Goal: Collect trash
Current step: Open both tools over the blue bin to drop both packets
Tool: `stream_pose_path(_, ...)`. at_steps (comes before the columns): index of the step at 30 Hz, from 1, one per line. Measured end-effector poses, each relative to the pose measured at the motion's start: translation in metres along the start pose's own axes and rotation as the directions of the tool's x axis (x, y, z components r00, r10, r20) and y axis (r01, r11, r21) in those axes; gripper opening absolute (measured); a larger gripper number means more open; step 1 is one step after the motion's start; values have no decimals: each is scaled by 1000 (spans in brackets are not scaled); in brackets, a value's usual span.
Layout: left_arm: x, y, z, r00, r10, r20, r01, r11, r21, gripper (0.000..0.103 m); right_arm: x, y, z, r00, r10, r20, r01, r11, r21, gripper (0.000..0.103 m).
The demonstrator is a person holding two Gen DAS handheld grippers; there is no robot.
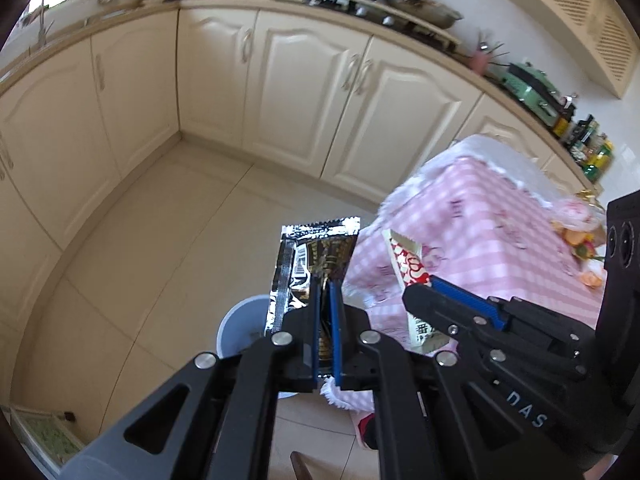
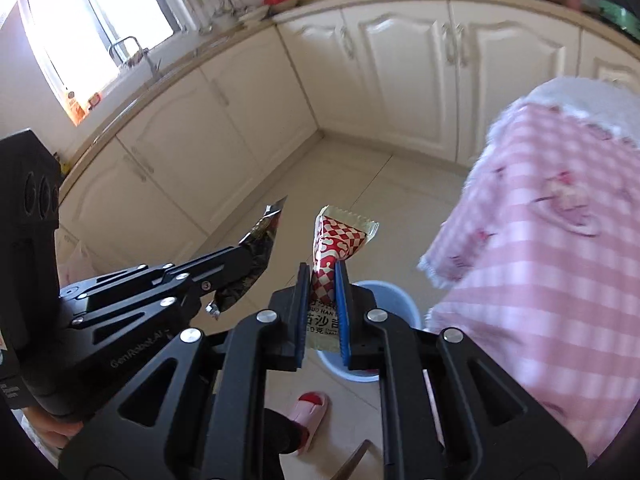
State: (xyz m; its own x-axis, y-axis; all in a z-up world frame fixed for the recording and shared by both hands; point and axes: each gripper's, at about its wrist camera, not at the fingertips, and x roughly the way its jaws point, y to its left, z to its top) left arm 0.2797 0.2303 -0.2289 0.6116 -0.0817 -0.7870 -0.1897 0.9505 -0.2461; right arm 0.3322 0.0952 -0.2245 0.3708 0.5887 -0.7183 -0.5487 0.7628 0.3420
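Note:
My left gripper (image 1: pixel 328 284) is shut on a black and silver foil wrapper (image 1: pixel 308 256), which sticks up above the fingers. In the right wrist view the same wrapper (image 2: pixel 260 248) shows at the left, held by the left gripper (image 2: pixel 244 258). My right gripper (image 2: pixel 322 270) is shut on a red-and-white checkered sachet (image 2: pixel 336 246), also seen in the left wrist view as the sachet (image 1: pixel 408 264) in the right gripper (image 1: pixel 420 286). A light blue bin (image 2: pixel 394 300) stands on the floor under both grippers; part of the bin (image 1: pixel 240 328) shows behind the left fingers.
A table with a pink checked cloth (image 2: pixel 552 240) stands close on the right. Cream cabinets (image 1: pixel 304 92) run along the back and left, over a beige tiled floor (image 1: pixel 168 248). A pink slipper on a person's foot (image 2: pixel 308 412) is near the bin.

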Motion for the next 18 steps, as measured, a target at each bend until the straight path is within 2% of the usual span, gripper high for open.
stream_pose_path(6, 35, 7, 7, 998, -16, -57, 15, 1000, -21, 7, 25, -13, 1, 999, -10, -35, 11, 1000, 16, 13)
stream_pose_path(7, 36, 6, 8, 998, -13, -54, 12, 1000, -16, 11, 25, -15, 2, 999, -10, -38, 11, 1000, 18, 13)
stream_pose_path(8, 38, 5, 8, 999, -4, -51, 3, 1000, -8, 20, 29, -16, 2, 999, -14, -40, 14, 1000, 19, 13)
stream_pose_path(10, 39, 5, 10, 999, 23, -40, -23, 1000, -1, 28, 31, -19, 1, 999, -13, -49, 14, 1000, 19, 13)
stream_pose_path(18, 32, 25, 10, 996, 83, -24, -84, 996, -40, 29, 51, -8, -2, 997, 2, -82, -2, 1000, 1, 13)
